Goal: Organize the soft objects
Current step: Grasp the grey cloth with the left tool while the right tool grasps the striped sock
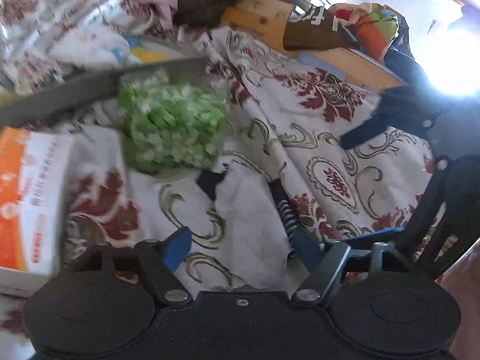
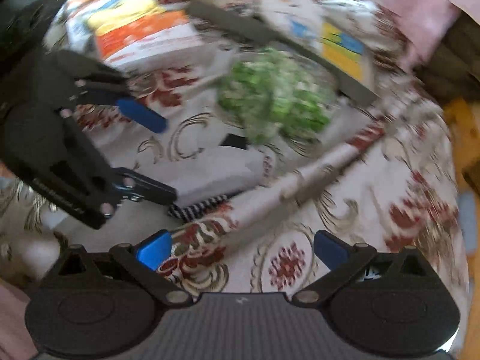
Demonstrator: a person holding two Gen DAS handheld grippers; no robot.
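A folded white cloth [image 1: 249, 210] [image 2: 216, 174] lies on the floral bedspread [image 1: 315, 138] [image 2: 375, 210], with a black-and-white striped sock [image 1: 286, 214] [image 2: 201, 205] at its edge. My left gripper [image 1: 241, 247] [image 2: 168, 160] stands open astride the cloth's near end. Its lower finger is at the cloth's edge and the upper pad is apart from it. Behind the cloth sits a green and white knitted piece in a clear bag [image 1: 174, 126] [image 2: 276, 102]. My right gripper [image 2: 241, 252] is open over bare bedspread. Its blue finger [image 1: 364, 132] shows at the right of the left wrist view.
An orange and white box [image 1: 21, 198] [image 2: 141, 33] lies left of the bag. A long grey bar [image 1: 105, 87] [image 2: 270, 39] crosses behind it. A wooden board [image 1: 345, 60] carries a brown item [image 1: 318, 27] and a colourful plush [image 1: 372, 27]. Pink fabric [image 2: 420, 6] lies at the far edge.
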